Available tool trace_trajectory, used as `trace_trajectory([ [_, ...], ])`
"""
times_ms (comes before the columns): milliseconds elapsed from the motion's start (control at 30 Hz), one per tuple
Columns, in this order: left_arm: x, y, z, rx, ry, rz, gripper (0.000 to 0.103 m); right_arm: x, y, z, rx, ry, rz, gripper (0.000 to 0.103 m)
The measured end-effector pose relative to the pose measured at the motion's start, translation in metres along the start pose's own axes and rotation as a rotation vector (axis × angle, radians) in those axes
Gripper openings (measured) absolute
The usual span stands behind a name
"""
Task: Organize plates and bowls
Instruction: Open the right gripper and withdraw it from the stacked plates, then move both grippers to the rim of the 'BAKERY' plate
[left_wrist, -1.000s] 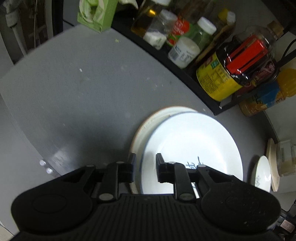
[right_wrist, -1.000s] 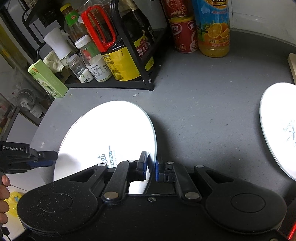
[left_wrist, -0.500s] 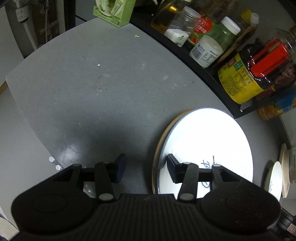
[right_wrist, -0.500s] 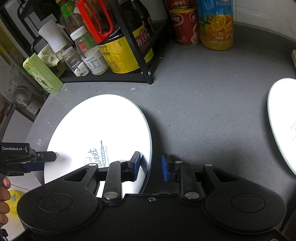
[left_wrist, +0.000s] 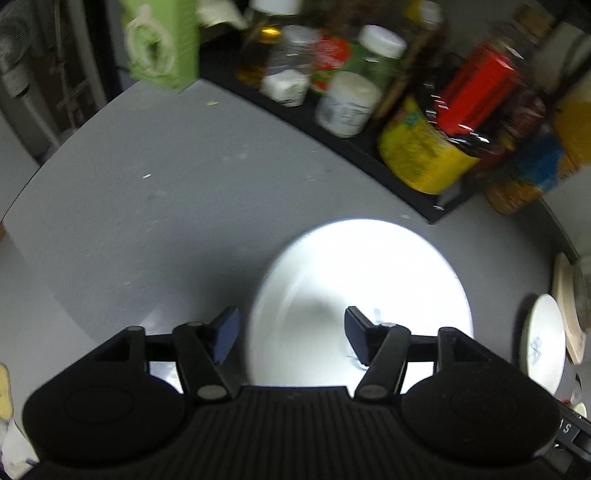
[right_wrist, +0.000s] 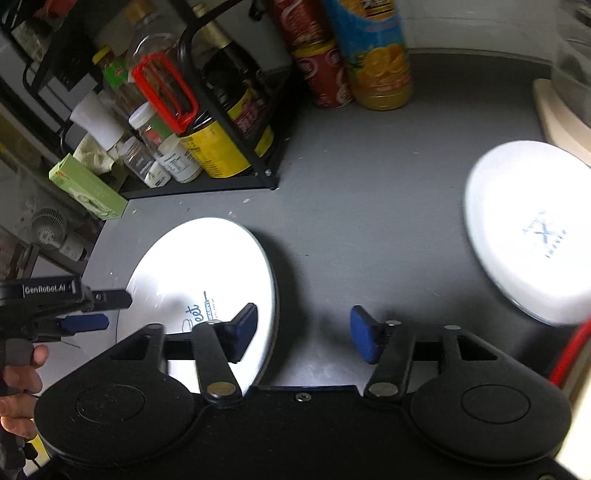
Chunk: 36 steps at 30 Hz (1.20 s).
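Note:
A white plate (left_wrist: 362, 288) with a blue print lies flat on the grey counter (left_wrist: 155, 206). My left gripper (left_wrist: 291, 334) hovers over the plate's left rim with its jaws opening, and the pads do not touch it. In the right wrist view the same plate (right_wrist: 199, 273) sits at the lower left. My right gripper (right_wrist: 304, 332) is above its right rim, jaws opening, with nothing pressed between the pads. The left gripper (right_wrist: 107, 308) shows at that plate's far side, held by a hand (right_wrist: 18, 369). A second white dish (right_wrist: 532, 229) with a blue mark rests at the right.
A black rack (right_wrist: 207, 184) with bottles and jars lines the back of the counter, with a green box (right_wrist: 88, 190) at its left end. An orange juice bottle (right_wrist: 376, 59) and a red can (right_wrist: 321, 66) stand behind. A pale board (right_wrist: 557, 114) lies far right.
Both grippers went from shut on the plate's rim to open and drew back a little. The plate was set down flat and let go.

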<state>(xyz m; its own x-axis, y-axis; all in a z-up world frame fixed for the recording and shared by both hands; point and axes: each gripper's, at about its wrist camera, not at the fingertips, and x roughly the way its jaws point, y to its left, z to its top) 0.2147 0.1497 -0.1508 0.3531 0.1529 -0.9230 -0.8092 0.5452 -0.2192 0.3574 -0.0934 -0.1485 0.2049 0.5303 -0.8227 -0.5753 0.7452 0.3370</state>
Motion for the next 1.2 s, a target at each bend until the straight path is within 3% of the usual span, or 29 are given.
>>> trace_trajectory([
  [167,-0.005,-0.031,-0.005,0.066,0.009,-0.030,0.075,-0.022,-0.004,-0.005,-0.012,-0.029,-0.017,0.077],
  [700,-0.040,-0.088,-0.054,0.204,-0.009,-0.083,0.078,-0.114,-0.040,-0.027,0.057,-0.186,-0.021,0.084],
  [800,-0.048,-0.098,-0.064,0.221,-0.014,-0.087,0.078,-0.128,-0.049,-0.033,0.075,-0.218,-0.021,0.090],
  [1200,-0.071,-0.149,-0.105,0.313,-0.006,-0.121,0.078,-0.166,-0.086,-0.046,0.140,-0.296,-0.061,0.091],
])
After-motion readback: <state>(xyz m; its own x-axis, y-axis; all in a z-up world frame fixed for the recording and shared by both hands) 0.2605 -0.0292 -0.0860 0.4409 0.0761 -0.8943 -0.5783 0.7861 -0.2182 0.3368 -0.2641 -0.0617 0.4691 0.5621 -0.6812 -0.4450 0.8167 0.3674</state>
